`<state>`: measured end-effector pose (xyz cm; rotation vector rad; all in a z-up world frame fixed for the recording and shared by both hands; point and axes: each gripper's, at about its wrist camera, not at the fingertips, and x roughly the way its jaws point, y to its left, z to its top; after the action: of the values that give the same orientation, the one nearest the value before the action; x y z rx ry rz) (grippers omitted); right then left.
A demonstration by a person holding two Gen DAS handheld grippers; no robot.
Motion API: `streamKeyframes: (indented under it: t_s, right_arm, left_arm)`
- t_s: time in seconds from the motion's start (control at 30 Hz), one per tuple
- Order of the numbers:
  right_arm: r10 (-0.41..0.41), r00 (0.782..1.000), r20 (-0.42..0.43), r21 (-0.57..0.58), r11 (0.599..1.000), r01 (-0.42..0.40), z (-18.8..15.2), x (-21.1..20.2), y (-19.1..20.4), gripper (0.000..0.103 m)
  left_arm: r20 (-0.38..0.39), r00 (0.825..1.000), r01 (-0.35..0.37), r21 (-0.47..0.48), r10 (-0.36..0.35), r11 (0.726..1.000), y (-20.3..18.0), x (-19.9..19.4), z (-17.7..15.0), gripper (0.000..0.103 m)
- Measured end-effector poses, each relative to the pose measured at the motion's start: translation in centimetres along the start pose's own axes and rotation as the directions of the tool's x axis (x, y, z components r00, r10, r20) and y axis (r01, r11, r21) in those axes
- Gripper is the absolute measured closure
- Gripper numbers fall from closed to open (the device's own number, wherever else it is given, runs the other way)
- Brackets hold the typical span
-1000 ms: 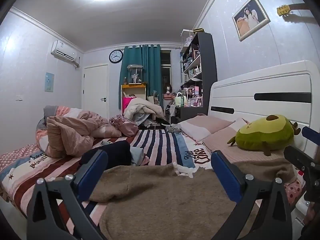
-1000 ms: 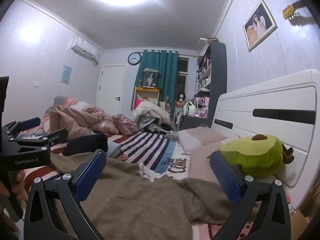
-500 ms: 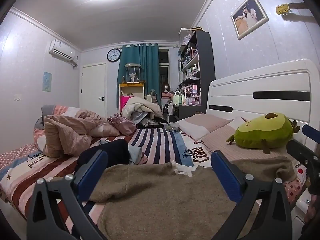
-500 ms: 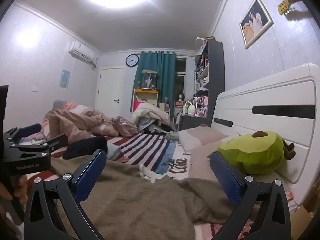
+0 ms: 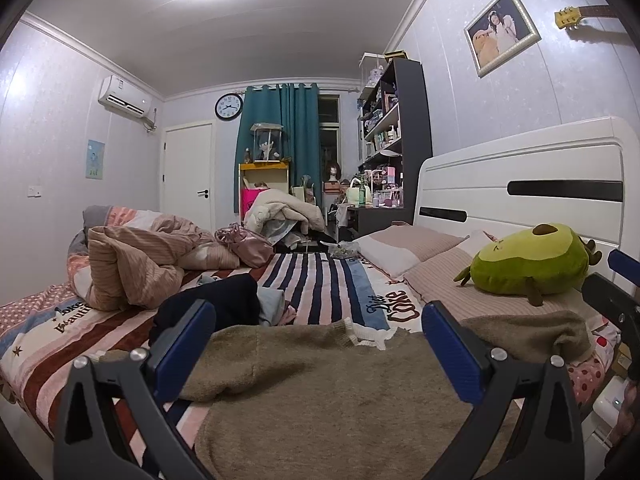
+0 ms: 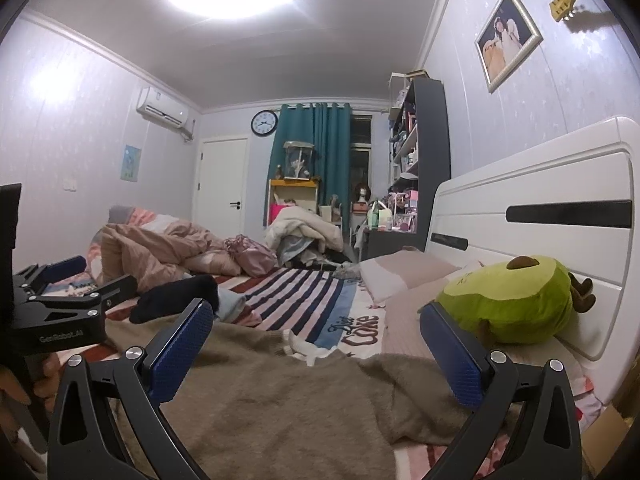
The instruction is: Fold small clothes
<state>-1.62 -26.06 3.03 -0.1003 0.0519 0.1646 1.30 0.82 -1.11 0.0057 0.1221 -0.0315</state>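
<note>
A brown fuzzy sweater (image 5: 328,384) with a white collar (image 5: 366,336) lies spread flat on the striped bed, also in the right wrist view (image 6: 280,396). My left gripper (image 5: 316,344) is open and empty, just above the sweater's near part. My right gripper (image 6: 316,348) is open and empty above the sweater's right side. The left gripper also shows in the right wrist view (image 6: 80,288) at the left edge, and the right gripper at the right edge of the left wrist view (image 5: 616,280). A dark garment (image 5: 216,304) and light blue clothes (image 5: 272,300) lie behind the sweater.
A green avocado plush (image 5: 528,264) rests on pillows (image 5: 404,244) by the white headboard (image 5: 520,184). A crumpled pink duvet (image 5: 136,256) lies at the far left of the bed. Shelves, a desk and a pile of bedding stand at the far end.
Both grippers have dropped slightly lower and closer over the sweater. The sweater and the other clothes have not moved.
</note>
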Motion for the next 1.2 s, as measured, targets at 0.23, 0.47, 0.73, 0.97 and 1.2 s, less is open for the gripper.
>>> streamKeyframes:
  t_s: [0.23,0.47,0.73,0.97,1.2]
  right_arm:
    - [0.001,1.000,-0.002,0.002,1.000,-0.001,-0.1,0.0,0.0,0.000]
    - [0.005,1.000,-0.003,0.003,1.000,-0.005,-0.1,0.0,0.3,0.000]
    - [0.007,1.000,-0.007,0.007,1.000,-0.007,-0.2,0.0,0.4,0.000]
    - [0.009,1.000,-0.008,0.007,1.000,-0.009,-0.3,-0.2,0.6,0.000]
    - [0.031,0.999,-0.016,0.001,1.000,-0.031,-0.9,-0.4,1.9,0.000]
  left_arm:
    - [-0.001,1.000,0.006,0.001,-0.006,1.000,-0.1,0.1,-0.1,0.001]
    - [-0.003,1.000,0.009,0.003,-0.009,1.000,-0.1,0.1,-0.2,0.001]
    - [-0.002,1.000,0.010,0.001,-0.010,1.000,-0.2,0.1,-0.2,0.001]
    - [-0.003,1.000,0.010,0.002,-0.010,1.000,-0.4,0.1,-0.3,0.001]
    - [-0.006,1.000,0.007,0.004,-0.007,1.000,-0.5,0.2,-0.3,0.001]
